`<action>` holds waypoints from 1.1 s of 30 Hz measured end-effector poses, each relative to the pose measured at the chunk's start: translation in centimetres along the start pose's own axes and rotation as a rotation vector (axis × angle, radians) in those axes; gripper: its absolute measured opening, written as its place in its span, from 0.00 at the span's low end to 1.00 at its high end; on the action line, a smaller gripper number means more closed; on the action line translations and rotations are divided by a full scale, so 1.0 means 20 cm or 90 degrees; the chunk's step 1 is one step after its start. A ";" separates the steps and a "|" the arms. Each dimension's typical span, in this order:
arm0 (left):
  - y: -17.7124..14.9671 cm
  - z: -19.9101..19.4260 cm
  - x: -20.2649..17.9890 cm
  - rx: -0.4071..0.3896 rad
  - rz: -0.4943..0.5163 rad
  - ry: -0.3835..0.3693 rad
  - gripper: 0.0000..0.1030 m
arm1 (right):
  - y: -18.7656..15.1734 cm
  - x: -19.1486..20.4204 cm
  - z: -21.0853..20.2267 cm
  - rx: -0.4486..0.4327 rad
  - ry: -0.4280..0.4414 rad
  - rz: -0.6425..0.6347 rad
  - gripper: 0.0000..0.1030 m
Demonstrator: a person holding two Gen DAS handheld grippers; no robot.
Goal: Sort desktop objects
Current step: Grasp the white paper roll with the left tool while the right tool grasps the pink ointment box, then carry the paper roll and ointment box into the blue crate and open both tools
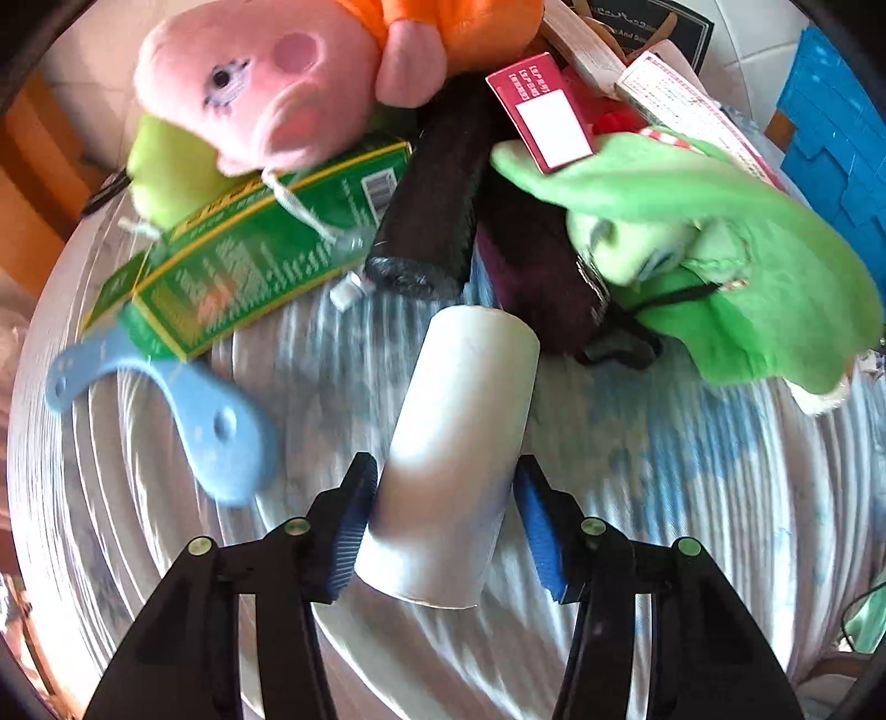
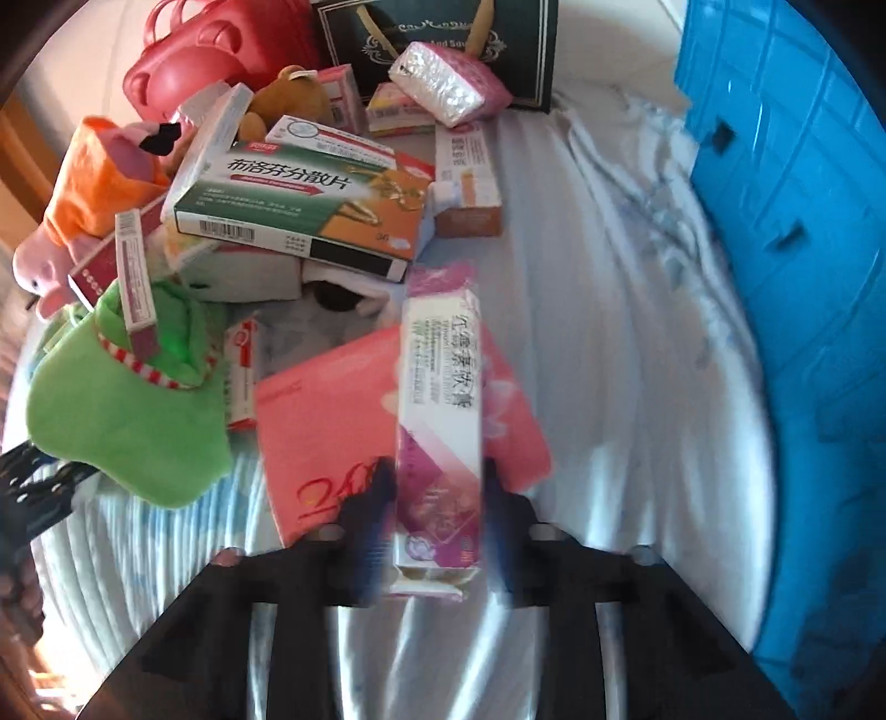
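Observation:
In the left wrist view my left gripper (image 1: pixel 446 526) has its blue pads on either side of a white roll (image 1: pixel 448 459) and holds it over the cloth. Beyond it lie a green box (image 1: pixel 249 266), a pink plush (image 1: pixel 260 88), a green plush (image 1: pixel 720 260), a black roll (image 1: pixel 432 194) and a blue plastic piece (image 1: pixel 183 399). In the right wrist view my right gripper (image 2: pixel 437 531) is shut on a long white and purple box (image 2: pixel 437 432), above a pink pack (image 2: pixel 343 426).
A blue crate (image 2: pixel 792 277) stands at the right. A red basket (image 2: pixel 221 55) and a dark gift bag (image 2: pixel 437 39) stand at the back. Several medicine boxes (image 2: pixel 299 205) are piled at the left middle. Pale cloth (image 2: pixel 609 332) covers the surface.

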State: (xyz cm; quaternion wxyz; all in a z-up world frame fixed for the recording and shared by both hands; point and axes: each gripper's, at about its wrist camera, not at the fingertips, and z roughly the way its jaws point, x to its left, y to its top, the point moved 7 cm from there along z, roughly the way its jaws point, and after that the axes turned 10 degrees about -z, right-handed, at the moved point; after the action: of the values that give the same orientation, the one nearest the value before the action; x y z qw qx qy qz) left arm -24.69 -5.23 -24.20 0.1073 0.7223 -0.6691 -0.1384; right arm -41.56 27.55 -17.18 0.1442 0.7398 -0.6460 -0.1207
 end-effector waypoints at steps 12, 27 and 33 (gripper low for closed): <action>-0.15 -0.51 -0.26 -0.143 -0.047 -0.033 0.43 | -0.05 0.06 -0.59 -0.152 0.022 -0.011 0.26; 0.08 -1.22 -1.14 -0.394 0.089 -0.188 0.43 | -0.31 -0.37 -1.65 -0.422 -0.082 0.050 0.26; 0.14 -1.47 -1.81 -0.425 0.176 -0.303 0.43 | -0.50 -0.82 -1.91 -0.454 -0.210 0.119 0.26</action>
State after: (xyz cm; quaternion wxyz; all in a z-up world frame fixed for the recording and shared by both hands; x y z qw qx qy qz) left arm -19.52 29.70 6.39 0.1953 0.4994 -0.6841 -0.4945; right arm -20.60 47.17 14.37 0.2965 0.5519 -0.6427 -0.4410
